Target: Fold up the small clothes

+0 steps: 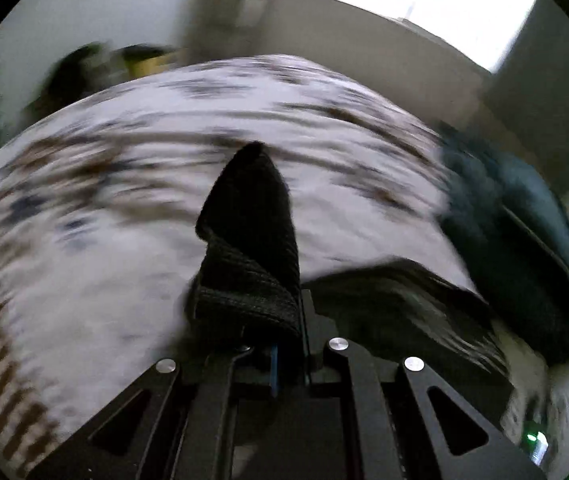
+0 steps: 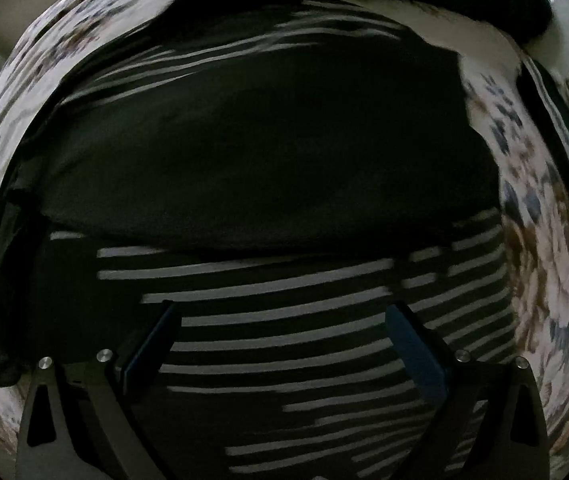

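Observation:
In the left wrist view my left gripper (image 1: pixel 280 320) is shut on a black knitted piece of clothing (image 1: pixel 250 240), which sticks up from the jaws above the floral bedsheet (image 1: pixel 124 200). A black-and-white striped garment (image 1: pixel 404 304) lies on the bed just right of it. In the right wrist view my right gripper (image 2: pixel 280 320) points straight down over that striped garment (image 2: pixel 284 300), with its blue-padded fingers (image 2: pixel 412 344) wide apart and nothing between them. A plain black fold (image 2: pixel 264 160) covers the garment's middle.
A dark teal heap of fabric (image 1: pixel 516 240) lies at the bed's right side. Another striped folded item (image 2: pixel 556 140) sits at the right edge of the right wrist view. Beyond the bed are a pale wall and a bright window (image 1: pixel 424 4).

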Demonstrator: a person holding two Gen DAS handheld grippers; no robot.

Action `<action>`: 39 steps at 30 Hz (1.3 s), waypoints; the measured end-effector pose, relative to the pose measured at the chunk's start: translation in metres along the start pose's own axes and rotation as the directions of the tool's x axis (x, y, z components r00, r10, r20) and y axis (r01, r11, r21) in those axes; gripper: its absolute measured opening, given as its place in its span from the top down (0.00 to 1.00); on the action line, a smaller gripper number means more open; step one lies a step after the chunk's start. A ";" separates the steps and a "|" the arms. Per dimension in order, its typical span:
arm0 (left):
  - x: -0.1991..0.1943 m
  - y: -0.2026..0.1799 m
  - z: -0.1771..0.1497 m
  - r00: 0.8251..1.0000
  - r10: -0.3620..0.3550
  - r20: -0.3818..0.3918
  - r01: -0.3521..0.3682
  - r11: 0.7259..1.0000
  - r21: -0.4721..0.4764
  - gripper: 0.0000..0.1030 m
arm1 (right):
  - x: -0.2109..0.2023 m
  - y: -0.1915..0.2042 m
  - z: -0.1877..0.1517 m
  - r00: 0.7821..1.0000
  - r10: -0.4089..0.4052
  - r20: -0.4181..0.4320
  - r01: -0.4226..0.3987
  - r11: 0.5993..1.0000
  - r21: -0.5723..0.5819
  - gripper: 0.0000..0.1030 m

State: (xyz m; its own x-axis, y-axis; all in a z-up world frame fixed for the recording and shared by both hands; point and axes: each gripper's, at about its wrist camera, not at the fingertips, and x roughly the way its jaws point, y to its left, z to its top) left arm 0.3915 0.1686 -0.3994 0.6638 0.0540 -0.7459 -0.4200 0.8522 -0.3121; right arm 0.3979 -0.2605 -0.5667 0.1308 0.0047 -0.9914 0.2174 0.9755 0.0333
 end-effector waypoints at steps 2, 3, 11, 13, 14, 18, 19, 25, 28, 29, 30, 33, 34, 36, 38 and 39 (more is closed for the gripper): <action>0.019 -0.065 -0.007 0.994 -0.091 -0.059 0.096 0.991 0.094 0.95 | 0.002 -0.030 0.009 1.000 0.013 -0.008 -0.013 0.999 0.042 0.00; 0.030 -0.096 -0.013 0.987 -0.134 -0.093 0.145 0.981 0.128 0.95 | 0.003 -0.045 0.014 1.000 0.014 -0.008 -0.013 0.998 0.060 0.00; 0.091 -0.295 -0.100 0.898 -0.295 -0.327 0.398 0.860 0.318 0.94 | 0.006 -0.159 0.048 1.000 -0.017 0.000 0.017 0.985 0.174 0.00; 0.101 -0.319 -0.119 0.877 -0.294 -0.379 0.428 0.837 0.341 0.94 | 0.005 -0.177 0.054 1.000 -0.013 -0.001 0.013 0.983 0.184 0.00; 0.107 -0.331 -0.130 0.864 -0.280 -0.419 0.438 0.828 0.350 0.93 | 0.005 -0.185 0.057 1.000 -0.009 -0.004 0.009 0.983 0.183 0.00; 0.123 -0.352 -0.154 0.850 -0.198 -0.488 0.424 0.807 0.410 0.80 | -0.002 -0.201 0.062 1.000 0.019 0.012 -0.020 0.985 0.169 0.00; 0.120 -0.352 -0.155 0.853 -0.190 -0.486 0.419 0.805 0.421 0.58 | -0.003 -0.205 0.063 0.999 0.032 0.013 -0.034 0.984 0.172 0.00; 0.083 -0.268 -0.100 0.916 -0.147 -0.374 0.305 0.860 0.409 0.18 | -0.026 -0.218 0.083 0.976 0.206 0.073 -0.217 0.944 0.246 0.00; 0.090 -0.211 -0.072 0.954 -0.015 -0.299 0.150 0.888 0.434 0.18 | -0.020 -0.203 0.106 0.946 0.314 0.083 -0.325 0.908 0.266 0.00; 0.097 -0.198 -0.066 0.959 0.026 -0.284 0.108 0.889 0.446 0.18 | -0.017 -0.196 0.110 0.941 0.329 0.080 -0.338 0.901 0.271 0.00; 0.107 -0.184 -0.062 0.959 0.074 -0.273 0.060 0.890 0.453 0.18 | -0.010 -0.189 0.119 0.938 0.339 0.079 -0.347 0.895 0.281 0.00; 0.138 -0.146 -0.048 0.950 0.201 -0.239 -0.076 0.890 0.449 0.18 | 0.013 -0.164 0.143 0.942 0.329 0.063 -0.332 0.896 0.294 0.02; 0.145 -0.141 -0.046 0.947 0.214 -0.239 -0.090 0.893 0.441 0.18 | 0.022 -0.156 0.152 0.942 0.329 0.058 -0.331 0.896 0.297 0.06; 0.160 -0.129 -0.041 0.942 0.223 -0.251 -0.105 0.905 0.411 0.18 | 0.040 -0.141 0.166 0.943 0.331 0.032 -0.327 0.902 0.283 0.23; 0.170 -0.121 -0.034 0.941 0.233 -0.246 -0.124 0.912 0.390 0.18 | 0.055 -0.126 0.175 0.959 0.284 -0.009 -0.273 0.928 0.252 0.89; 0.174 -0.119 -0.032 0.940 0.232 -0.251 -0.124 0.917 0.380 0.18 | 0.054 -0.124 0.176 0.970 0.245 -0.005 -0.236 0.940 0.246 0.89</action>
State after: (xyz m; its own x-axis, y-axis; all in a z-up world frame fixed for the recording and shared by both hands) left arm 0.5372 0.0602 -0.5108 0.3711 0.1176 -0.9211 -0.2324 0.9722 0.0305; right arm 0.5483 -0.4200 -0.6016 0.1752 0.2441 -0.9538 0.4110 0.8622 0.2962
